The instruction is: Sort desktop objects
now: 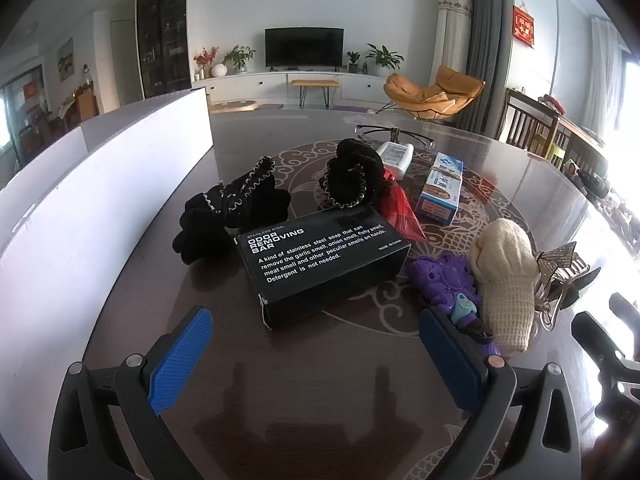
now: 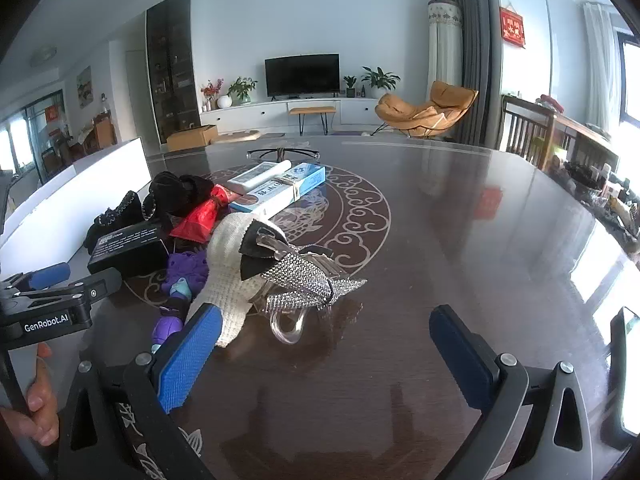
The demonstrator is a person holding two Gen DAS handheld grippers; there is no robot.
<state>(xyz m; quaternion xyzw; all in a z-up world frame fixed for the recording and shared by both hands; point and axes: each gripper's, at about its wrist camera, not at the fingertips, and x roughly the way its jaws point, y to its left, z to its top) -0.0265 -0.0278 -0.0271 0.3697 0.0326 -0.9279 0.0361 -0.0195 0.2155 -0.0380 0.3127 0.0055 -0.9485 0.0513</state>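
A clutter of objects lies on the dark table (image 1: 304,392). A black soap box (image 1: 320,258) sits just ahead of my left gripper (image 1: 316,344), which is open and empty. Behind the box are two black gloves (image 1: 236,204) (image 1: 354,174), a red packet (image 1: 400,208), a blue-white carton (image 1: 442,188), a white bottle (image 1: 396,154) and glasses (image 1: 394,134). To the right lie a purple toy (image 1: 444,280), a cream knit mitt (image 1: 506,280) and a rhinestone hair clip (image 2: 308,276). My right gripper (image 2: 324,348) is open, just short of the clip.
A long white box (image 1: 100,200) stands along the table's left side. The right half of the table (image 2: 500,240) is bare wood with an inlaid pattern. A hand (image 2: 40,396) holds the left gripper's handle. A living room lies beyond.
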